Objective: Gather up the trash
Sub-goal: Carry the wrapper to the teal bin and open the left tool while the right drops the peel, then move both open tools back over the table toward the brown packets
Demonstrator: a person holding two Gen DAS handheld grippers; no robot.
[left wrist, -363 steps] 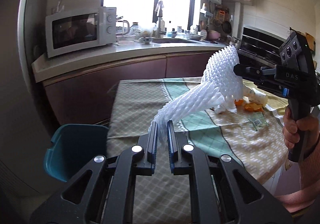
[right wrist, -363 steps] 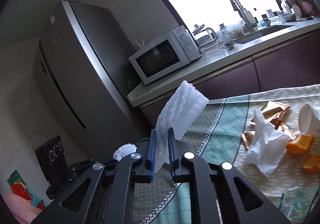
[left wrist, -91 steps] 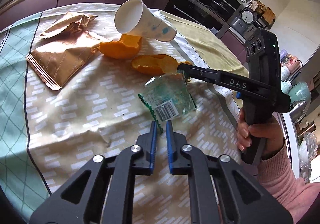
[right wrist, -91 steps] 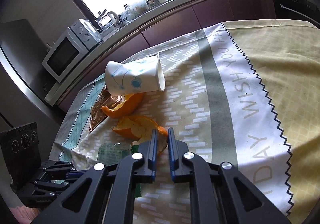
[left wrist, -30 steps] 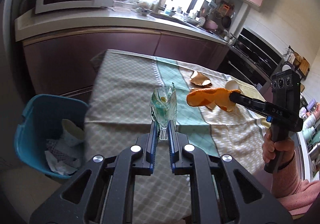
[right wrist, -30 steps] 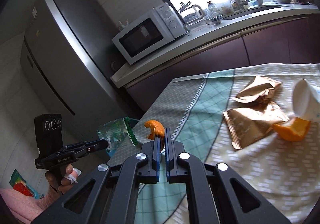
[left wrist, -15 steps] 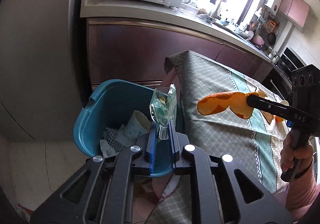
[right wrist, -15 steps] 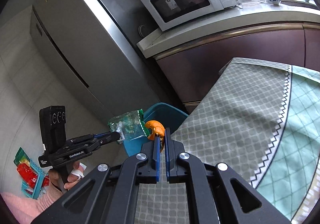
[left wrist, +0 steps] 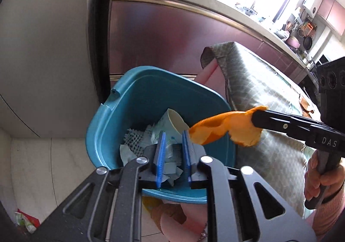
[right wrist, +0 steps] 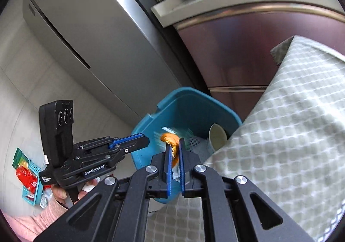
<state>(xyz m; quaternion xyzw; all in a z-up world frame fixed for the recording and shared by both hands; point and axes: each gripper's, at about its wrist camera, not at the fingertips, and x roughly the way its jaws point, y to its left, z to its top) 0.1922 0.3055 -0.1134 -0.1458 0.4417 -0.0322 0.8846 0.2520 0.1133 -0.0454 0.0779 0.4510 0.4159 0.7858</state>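
Orange peel (left wrist: 226,128) x1, R gripper (right wrist: 174,155) grasping | L gripper (left wrist: 173,144) released, just widened | bin (left wrist: 112,116) x1, cup (left wrist: 175,120) prob x1

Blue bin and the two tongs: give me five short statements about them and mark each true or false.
1. The right tongs have orange peel between their pads. True.
2. The left tongs have a green wrapper between their pads. False: nothing is between them; they have just been opening above the blue bin.
3. The bin has nothing in it. False: it holds a paper cup, white foam netting and other scraps.
4. The bin stands on the floor beside the cloth-covered table. True.
5. The peel already lies inside the bin. False: it is in the right tongs, above the bin.
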